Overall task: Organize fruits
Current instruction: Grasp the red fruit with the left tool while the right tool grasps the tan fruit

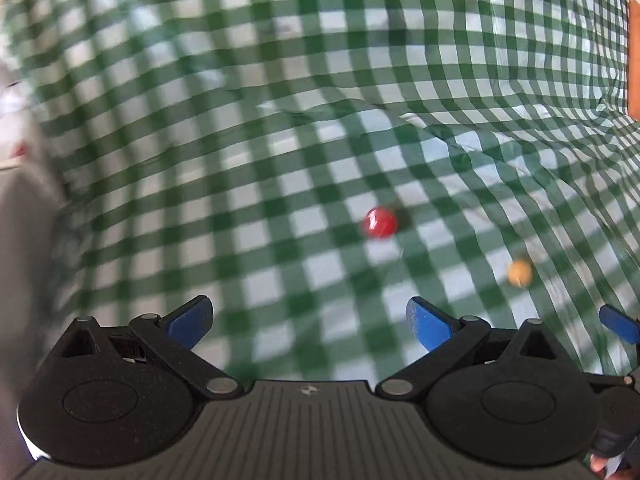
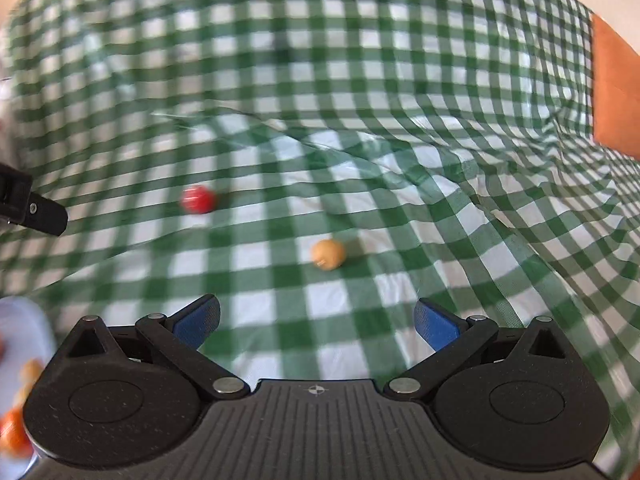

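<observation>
A small red round fruit lies on the green-and-white checked cloth, ahead of my left gripper, which is open and empty. A small tan round fruit lies to its right. In the right wrist view the tan fruit lies just ahead of my right gripper, open and empty, and the red fruit lies further off to the left. A white plate with orange and tan fruit pieces sits at the lower left edge.
The checked cloth is wrinkled, with raised folds behind the fruits. An orange-brown surface shows past the cloth's right edge. Part of the left gripper enters the right wrist view at the left. A blue fingertip of the right gripper shows at the right.
</observation>
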`<state>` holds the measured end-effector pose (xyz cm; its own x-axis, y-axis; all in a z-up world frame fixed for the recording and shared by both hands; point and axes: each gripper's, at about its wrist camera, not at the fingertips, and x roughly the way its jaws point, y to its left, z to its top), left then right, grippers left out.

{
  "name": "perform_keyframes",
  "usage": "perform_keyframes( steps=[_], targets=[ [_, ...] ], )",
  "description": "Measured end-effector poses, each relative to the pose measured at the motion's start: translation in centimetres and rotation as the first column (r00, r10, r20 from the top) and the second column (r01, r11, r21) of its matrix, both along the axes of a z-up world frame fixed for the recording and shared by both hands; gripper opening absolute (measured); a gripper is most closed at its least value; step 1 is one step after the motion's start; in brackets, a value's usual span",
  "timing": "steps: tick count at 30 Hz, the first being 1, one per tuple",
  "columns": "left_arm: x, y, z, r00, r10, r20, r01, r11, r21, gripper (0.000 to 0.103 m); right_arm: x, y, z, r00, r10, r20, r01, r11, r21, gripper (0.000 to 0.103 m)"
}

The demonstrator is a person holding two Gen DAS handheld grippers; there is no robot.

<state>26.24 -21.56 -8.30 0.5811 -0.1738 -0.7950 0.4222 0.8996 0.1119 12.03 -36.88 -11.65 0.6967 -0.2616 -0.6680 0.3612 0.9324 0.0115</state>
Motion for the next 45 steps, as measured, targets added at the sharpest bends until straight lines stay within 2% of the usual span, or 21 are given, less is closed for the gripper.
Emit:
perform_keyframes(
  steps=[4,9,10,11,12,18,22,35,36,37,38,39,40,42,45],
  targets=[
    [4.5,-3.9,-3.5,0.999,-0.034,-0.001,0.034,0.999,0.005,0.103,4.2,-2.6,-2.9,0.999,-0.049,0.007,0.049,0.999,-0.005,0.102],
    [8.6,-7.1,-7.5,0.998,-0.064,0.001,0.064,0.996,0.061,0.103,7.2,-4.1,-6.1,0.997,-0.075,-0.012,0.075,0.996,-0.049,0.102],
    [9.1,-7.5,-8.2,0.998,-0.066,0.001,0.065,0.995,0.075,0.103,6.9,-4.4,-6.5,0.997,-0.073,0.024,0.074,0.997,-0.030,0.102],
    [9.3,-7.4,-8.5,0.997,-0.075,0.015,0.074,0.996,0.052,0.103,6.6,-4.6,-6.8,0.996,-0.078,0.048,0.079,0.997,-0.011,0.102],
    [9.5,-7.3,-8.6,0.997,-0.075,0.034,0.074,0.997,0.019,0.103,6.6,-4.6,-6.9,0.996,-0.077,0.051,0.078,0.997,-0.016,0.102],
    [10.7,-6.7,-9.1,0.998,-0.063,-0.009,0.062,0.998,-0.030,0.103,7.0,-4.5,-6.9,0.996,-0.068,0.055,0.069,0.997,-0.026,0.102],
    [10.2,-6.7,-9.1,0.997,-0.075,0.015,0.075,0.997,-0.015,0.103,7.0,-4.4,-6.8,0.996,-0.069,0.061,0.071,0.997,-0.023,0.102],
    [10.4,-7.5,-8.7,0.995,-0.096,0.012,0.096,0.995,0.012,0.103,7.1,-4.5,-7.0,0.995,-0.069,0.066,0.070,0.997,-0.021,0.102],
    [10.4,-7.5,-8.5,0.995,-0.098,0.011,0.098,0.995,0.015,0.101,7.1,-4.5,-7.0,0.995,-0.067,0.067,0.069,0.997,-0.020,0.100],
    [10.3,-7.6,-8.3,0.994,-0.105,0.018,0.105,0.994,0.009,0.084,7.0,-4.5,-7.0,0.995,-0.062,0.074,0.063,0.998,-0.018,0.094],
    [10.2,-7.6,-8.0,0.993,-0.116,0.015,0.116,0.993,-0.012,0.072,7.0,-4.4,-6.7,0.995,-0.051,0.091,0.052,0.998,-0.017,0.072],
    [10.2,-7.5,-7.7,0.991,-0.135,-0.014,0.134,0.990,-0.047,0.045,6.9,-4.2,-6.5,0.993,-0.037,0.108,0.039,0.999,-0.022,0.043],
    [10.2,-7.3,-7.3,0.990,-0.137,-0.038,0.134,0.988,-0.077,0.032,6.9,-4.0,-6.4,0.993,-0.015,0.116,0.018,0.999,-0.028,0.031],
    [9.8,-7.1,-6.5,0.988,-0.145,-0.051,0.139,0.985,-0.103,0.006,6.8,-3.8,-6.4,0.993,-0.007,0.119,0.011,0.999,-0.036,0.028],
    [7.9,-6.5,-5.1,0.984,-0.177,-0.035,0.173,0.980,-0.102,0.001,6.5,-4.0,-6.2,0.992,-0.021,0.127,0.023,1.000,-0.013,0.028]
  ],
)
